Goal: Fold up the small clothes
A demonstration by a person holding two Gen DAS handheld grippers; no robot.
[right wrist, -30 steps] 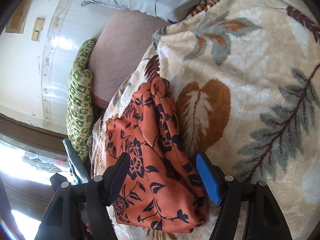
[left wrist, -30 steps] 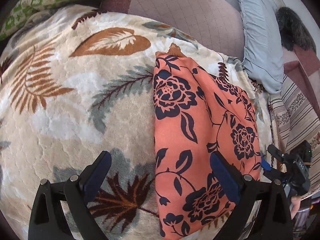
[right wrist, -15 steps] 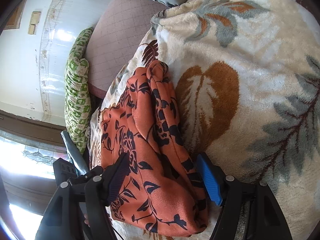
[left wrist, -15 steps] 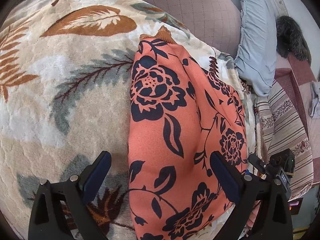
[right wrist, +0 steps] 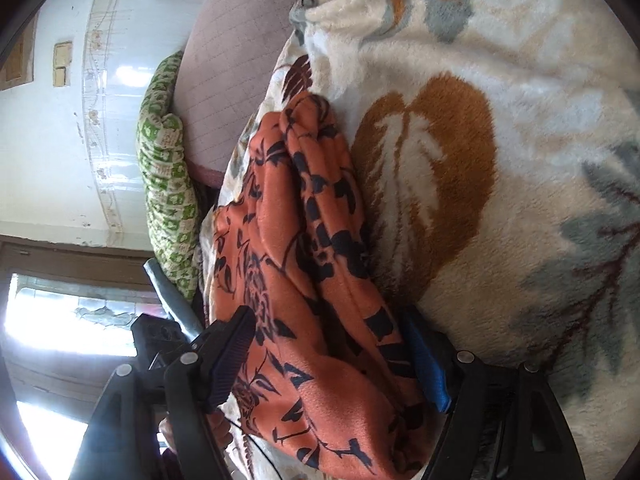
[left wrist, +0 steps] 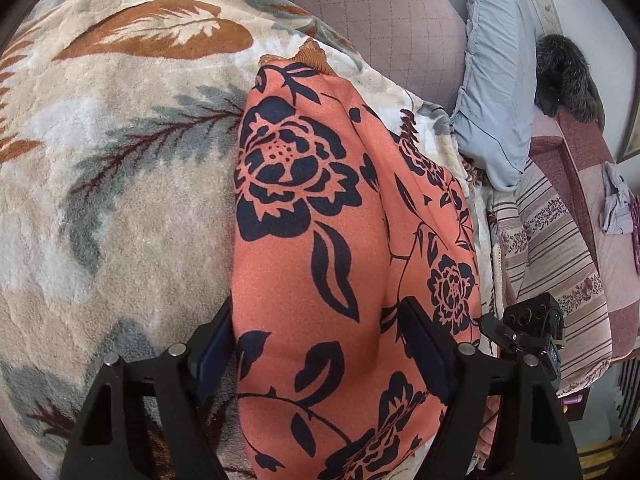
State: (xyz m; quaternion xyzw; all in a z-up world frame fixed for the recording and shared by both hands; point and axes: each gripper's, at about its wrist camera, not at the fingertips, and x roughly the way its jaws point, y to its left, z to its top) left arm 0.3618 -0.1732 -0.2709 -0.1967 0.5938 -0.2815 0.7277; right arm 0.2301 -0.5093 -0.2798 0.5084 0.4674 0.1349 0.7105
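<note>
The garment [left wrist: 320, 240] is orange-coral with navy roses and leaves. The blanket [left wrist: 120, 200] is cream with rust and grey-green leaves (plus dark brown stems). The pillow [left wrist: 496, 80] is pale blue; the cushion [right wrist: 168, 184] green-and-white checked.

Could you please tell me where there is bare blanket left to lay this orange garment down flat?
The widest bare stretch of the leaf-print blanket lies left of the orange floral garment, up to the brown leaf motif. The right side is crowded: the blanket's edge, a blue-grey pillow and striped bedding sit close. Both grippers, left and right, straddle the garment.
</note>
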